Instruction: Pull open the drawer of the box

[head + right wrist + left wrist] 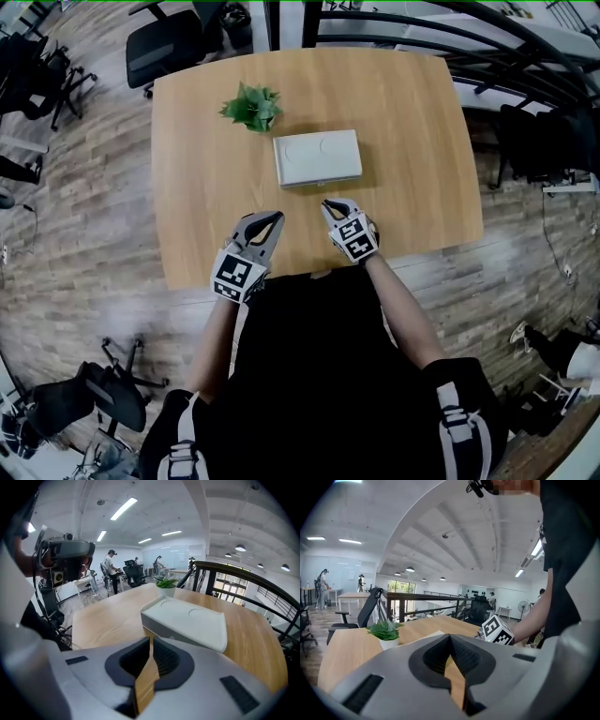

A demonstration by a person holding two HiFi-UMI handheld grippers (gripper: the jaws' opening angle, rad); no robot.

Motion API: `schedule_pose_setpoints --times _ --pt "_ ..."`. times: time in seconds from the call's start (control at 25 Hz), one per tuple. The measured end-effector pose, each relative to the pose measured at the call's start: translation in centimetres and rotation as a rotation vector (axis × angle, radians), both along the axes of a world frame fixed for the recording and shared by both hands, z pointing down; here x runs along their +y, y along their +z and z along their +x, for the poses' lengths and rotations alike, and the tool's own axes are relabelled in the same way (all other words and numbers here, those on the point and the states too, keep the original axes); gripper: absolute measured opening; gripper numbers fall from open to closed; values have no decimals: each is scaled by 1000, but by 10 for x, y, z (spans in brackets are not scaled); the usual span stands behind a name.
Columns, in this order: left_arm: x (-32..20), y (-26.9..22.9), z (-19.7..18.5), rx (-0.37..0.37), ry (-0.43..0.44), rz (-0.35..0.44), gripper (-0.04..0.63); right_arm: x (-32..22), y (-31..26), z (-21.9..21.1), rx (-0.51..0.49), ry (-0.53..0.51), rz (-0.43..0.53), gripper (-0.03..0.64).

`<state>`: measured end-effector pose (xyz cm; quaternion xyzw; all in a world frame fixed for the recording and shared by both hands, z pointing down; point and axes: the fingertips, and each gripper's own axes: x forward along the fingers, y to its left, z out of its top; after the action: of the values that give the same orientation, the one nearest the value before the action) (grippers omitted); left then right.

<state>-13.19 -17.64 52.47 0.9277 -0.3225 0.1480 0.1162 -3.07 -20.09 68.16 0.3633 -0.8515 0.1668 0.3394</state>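
The white flat box (317, 157) lies in the middle of the wooden table (197, 187), and nothing on it is pulled out. In the right gripper view the box (187, 620) lies just beyond the jaws; no handle shows. Both grippers hover near the table's front edge, short of the box. My left gripper (275, 218) is shut and empty, its jaws meeting at the tip (451, 638). My right gripper (330, 203) is also shut with nothing held (151, 640), and it points at the box's near left corner. Its marker cube (498, 630) shows in the left gripper view.
A small potted plant (251, 106) stands behind the box to the left, the same plant (385, 632) showing in the left gripper view. Office chairs (164, 47) and a black railing (441, 28) surround the table. People stand at desks in the background (111, 569).
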Motion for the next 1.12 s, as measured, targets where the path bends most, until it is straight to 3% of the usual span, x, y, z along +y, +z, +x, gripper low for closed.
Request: schedule_pose_setpoints --times 0.24,0.72,1.12 --pt "-4 -9 -1 -3 8 30 23 -2 19 -8 39 1 -24 35" --pt "11 -2 -25 -1 -67 -9 23 -39 48 13 58 159 -62 37" --pt "9 0 -28 -15 -70 -13 23 -49 63 8 33 187 -96 60"
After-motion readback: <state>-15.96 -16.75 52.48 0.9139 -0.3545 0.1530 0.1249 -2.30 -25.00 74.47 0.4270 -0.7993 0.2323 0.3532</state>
